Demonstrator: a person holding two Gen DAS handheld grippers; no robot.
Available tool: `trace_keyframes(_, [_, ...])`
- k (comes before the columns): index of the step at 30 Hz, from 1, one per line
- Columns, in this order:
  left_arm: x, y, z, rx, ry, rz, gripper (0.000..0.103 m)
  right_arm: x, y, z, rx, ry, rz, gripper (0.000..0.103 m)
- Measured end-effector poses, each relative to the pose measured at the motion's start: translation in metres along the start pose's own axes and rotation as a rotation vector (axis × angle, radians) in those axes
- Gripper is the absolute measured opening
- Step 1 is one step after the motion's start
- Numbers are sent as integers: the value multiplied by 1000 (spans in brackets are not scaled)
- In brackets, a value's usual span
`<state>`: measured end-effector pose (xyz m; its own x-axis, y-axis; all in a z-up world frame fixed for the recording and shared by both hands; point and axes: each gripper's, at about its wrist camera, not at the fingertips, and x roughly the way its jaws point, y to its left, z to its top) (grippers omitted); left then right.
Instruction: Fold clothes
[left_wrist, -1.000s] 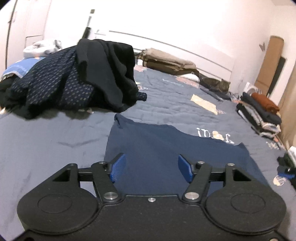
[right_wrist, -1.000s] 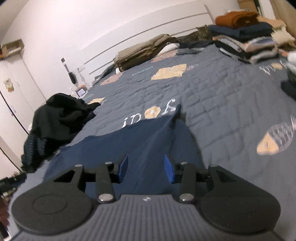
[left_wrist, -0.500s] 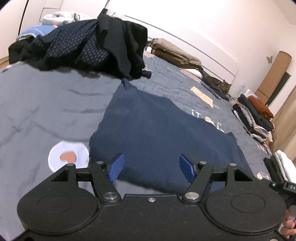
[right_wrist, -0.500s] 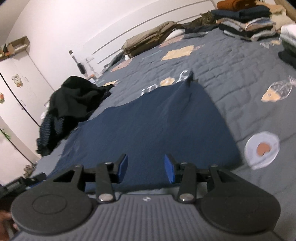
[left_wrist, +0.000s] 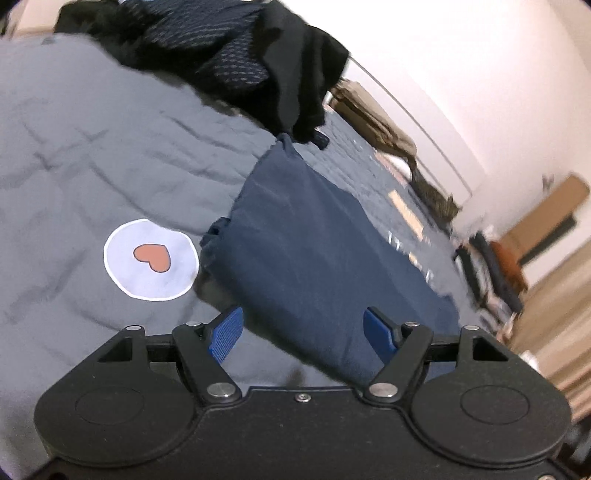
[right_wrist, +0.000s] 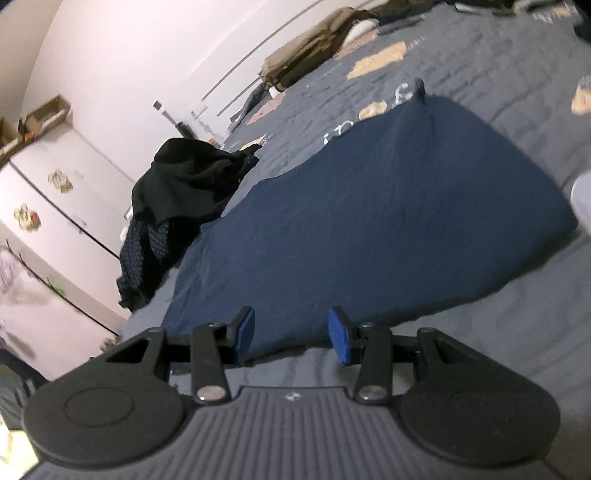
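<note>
A navy blue garment (left_wrist: 317, 258) lies flat on the grey bed cover, roughly rectangular, with a small bunched corner at its far end. My left gripper (left_wrist: 303, 334) hovers open over its near edge, blue pads apart with nothing between them. In the right wrist view the same navy garment (right_wrist: 369, 218) spreads out ahead. My right gripper (right_wrist: 291, 334) is open just short of the garment's near edge, holding nothing.
A heap of dark unfolded clothes (left_wrist: 236, 55) lies at the far left of the bed, also seen as the dark pile (right_wrist: 177, 188). Folded stacks (left_wrist: 491, 266) sit at the far right. Beige bedding (right_wrist: 317, 48) lies by the headboard. A white wardrobe (right_wrist: 55, 206) stands left.
Both grippers have drawn back toward the near side of the bed and tilted; more of the garment's near edge and the heart patch on the cover now show. Both stay open.
</note>
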<state>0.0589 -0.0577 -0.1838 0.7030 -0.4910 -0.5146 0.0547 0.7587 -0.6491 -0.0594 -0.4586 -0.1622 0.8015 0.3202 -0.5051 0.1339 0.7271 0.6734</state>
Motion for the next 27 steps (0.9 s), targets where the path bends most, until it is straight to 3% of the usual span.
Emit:
trace_keyframes(3, [6, 8, 3, -50, -1, 8, 69, 9, 2, -6, 19, 12, 35, 43])
trace_keyframes(12, [20, 9, 8, -50, 0, 12, 69, 37, 17, -25, 17, 91, 131, 44])
trace_keyframes(20, [30, 11, 2, -36, 13, 36, 58, 54, 19, -35, 81, 101, 180, 44])
trace_keyframes(23, [25, 11, 5, -36, -13, 45, 44, 57, 19, -39, 77, 108, 184, 44])
trace_keyframes(25, [20, 12, 8, -41, -33, 49, 23, 57, 17, -40, 84, 111, 183, 44])
trace_keyframes(27, [15, 12, 12, -46, -53, 52, 12, 56, 16, -40, 92, 103, 182, 44])
